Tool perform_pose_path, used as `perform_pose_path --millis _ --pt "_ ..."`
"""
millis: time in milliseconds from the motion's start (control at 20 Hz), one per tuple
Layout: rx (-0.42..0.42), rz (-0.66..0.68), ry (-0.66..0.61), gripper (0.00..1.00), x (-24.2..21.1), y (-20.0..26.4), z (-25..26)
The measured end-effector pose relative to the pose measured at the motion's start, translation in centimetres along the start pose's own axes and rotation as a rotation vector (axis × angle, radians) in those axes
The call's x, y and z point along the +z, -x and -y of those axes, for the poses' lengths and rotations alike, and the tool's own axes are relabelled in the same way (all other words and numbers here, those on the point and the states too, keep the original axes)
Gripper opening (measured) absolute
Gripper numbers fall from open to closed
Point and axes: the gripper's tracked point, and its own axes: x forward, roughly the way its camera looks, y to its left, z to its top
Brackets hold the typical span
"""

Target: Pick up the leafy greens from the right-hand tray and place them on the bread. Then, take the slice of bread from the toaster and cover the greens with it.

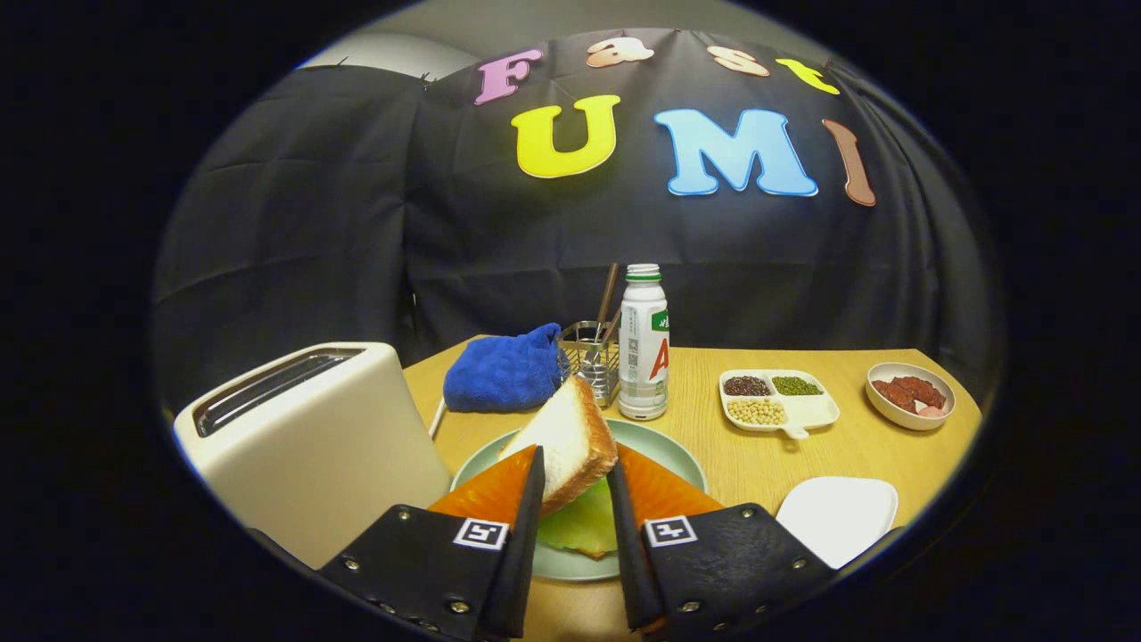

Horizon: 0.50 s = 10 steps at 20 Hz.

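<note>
The claw [575, 481] gripped the bread slice [566, 443], tilted, both fingers pressing its sides, just above the greens [584, 526] on the green plate [664, 446]. The toaster [312, 437] stood at nine o'clock, a white tray [838, 517] at three.

Black cloth wall [357, 250] fills the back of the booth, spanning the upper and middle frame, creased and hanging in folds, with a seam running down left of centre. Above it, at upper left, a strip of pale plain room wall [392, 53] shows over the cloth's top edge. Light wood-grain surface [784, 455] takes the lower centre and right; its far edge meets the cloth, with the far right corner rounded. Lighting is even and soft from above, with weak shadows on the wood. Floor and windows can't be made out.
</note>
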Motion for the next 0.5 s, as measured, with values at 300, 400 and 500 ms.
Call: perform_pose_path --millis 300,400,500 --pt "-0.071 0.004 0.041 0.60 -0.1 -0.1 1.6" --pt "-0.082 0.018 0.045 0.66 0.2 0.2 1.8" --pt "-0.079 0.052 0.033 0.69 0.8 0.8 2.0"
